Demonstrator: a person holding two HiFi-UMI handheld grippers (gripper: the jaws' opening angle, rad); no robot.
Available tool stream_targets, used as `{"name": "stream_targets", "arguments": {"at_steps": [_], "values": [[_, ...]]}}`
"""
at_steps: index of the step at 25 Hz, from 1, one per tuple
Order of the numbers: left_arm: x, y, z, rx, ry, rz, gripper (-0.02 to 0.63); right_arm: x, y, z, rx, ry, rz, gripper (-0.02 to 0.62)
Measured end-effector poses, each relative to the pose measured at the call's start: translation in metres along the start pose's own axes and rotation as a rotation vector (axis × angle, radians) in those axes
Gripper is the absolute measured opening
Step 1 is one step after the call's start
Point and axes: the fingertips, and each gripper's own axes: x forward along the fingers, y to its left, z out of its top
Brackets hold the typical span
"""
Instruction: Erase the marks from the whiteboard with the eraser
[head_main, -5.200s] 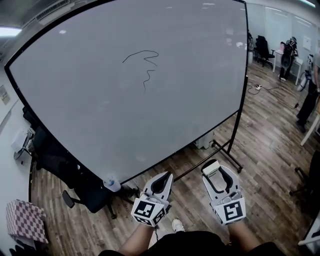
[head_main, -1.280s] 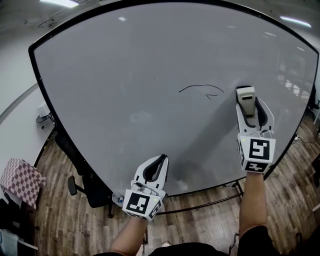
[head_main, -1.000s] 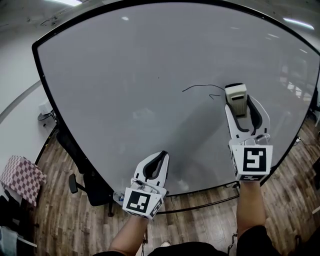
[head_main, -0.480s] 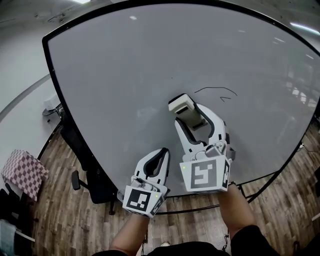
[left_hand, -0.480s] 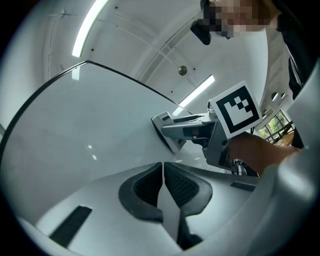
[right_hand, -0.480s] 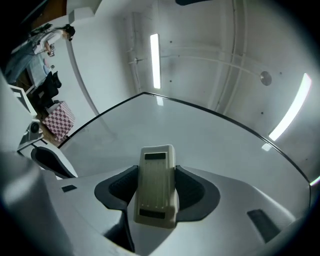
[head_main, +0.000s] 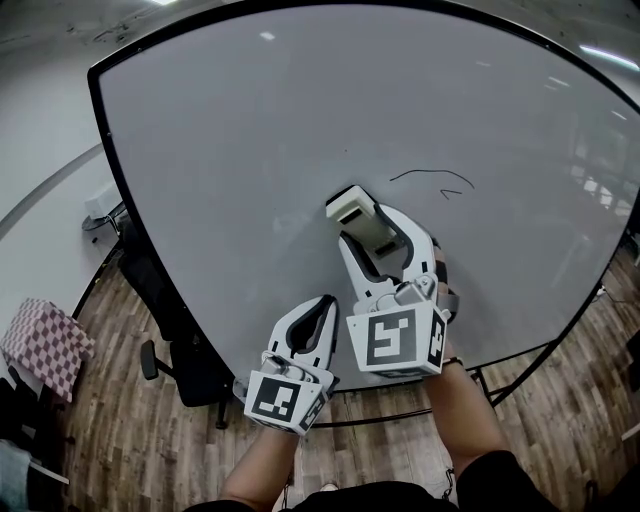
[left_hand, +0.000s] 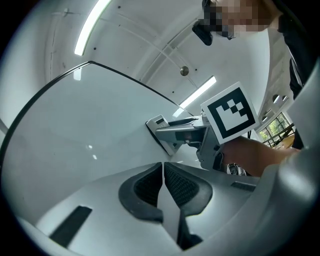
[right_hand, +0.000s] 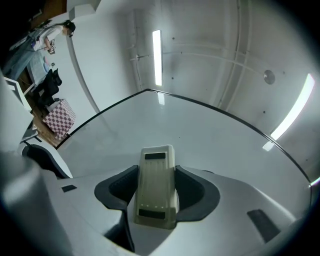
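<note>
Right gripper (head_main: 378, 236) clamped on the eraser (head_main: 353, 208), I hold it at the whiteboard (head_main: 240, 150) left of the marks (head_main: 432, 178); left gripper (head_main: 313, 328) sits lower, jaws pressed together.

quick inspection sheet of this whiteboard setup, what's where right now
surface: whiteboard on a stand, mostly blank, with light glare.
job's things: marks, two thin black strokes at right of centre; eraser is lower left of them and not on them.
clutter: dark chair and checkered cloth at the board's left.
grippers: right hand-held gripper is shut on the eraser; left hand-held gripper has its jaws together with nothing between them, held low.
cables: nothing seen.
surroundings: wood floor; ceiling strip lights show in the gripper views.
</note>
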Motion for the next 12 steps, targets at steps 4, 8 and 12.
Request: {"name": "stream_targets", "arguments": {"at_steps": [4,8,12], "values": [[-0.001,-0.003,0.001,-0.001,-0.014,-0.005,0.028,0.000,-0.004,0.000,0.019,-0.008,-0.005,0.253],[0.002,-0.004,-0.003,-0.002,-0.006,-0.002,0.028,0.000,-0.007,-0.002,0.024,-0.010,0.000,0.253],[0.003,-0.007,-0.005,-0.003,0.000,-0.008,0.028,0.000,-0.015,-0.001,0.020,-0.033,-0.016,0.253]]}}
